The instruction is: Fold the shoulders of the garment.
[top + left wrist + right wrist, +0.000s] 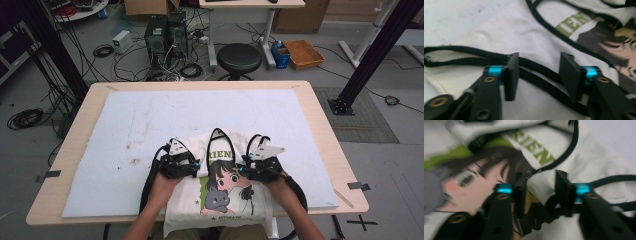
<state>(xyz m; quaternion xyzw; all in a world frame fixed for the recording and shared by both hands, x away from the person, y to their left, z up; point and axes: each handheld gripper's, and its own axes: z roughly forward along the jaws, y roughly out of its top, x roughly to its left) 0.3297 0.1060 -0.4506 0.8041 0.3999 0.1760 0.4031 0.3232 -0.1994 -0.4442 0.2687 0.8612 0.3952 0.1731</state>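
Fabric fold (537,188) between right claw (541,195) jaws; high view hides it.

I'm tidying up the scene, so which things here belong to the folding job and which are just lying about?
In use: printed tank top, left tongs, right tongs, white mat.
Lying about: black stool, cardboard tray, computer towers, floor cables.

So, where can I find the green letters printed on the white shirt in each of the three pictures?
High view: the green letters sit at lower centre, on the white shirt, between the two hands.
Left gripper view: upper right, beyond the left tongs.
Right gripper view: upper centre, just above the right tongs.
Shared landmark: the printed cartoon face, directly beside the letters in every view.
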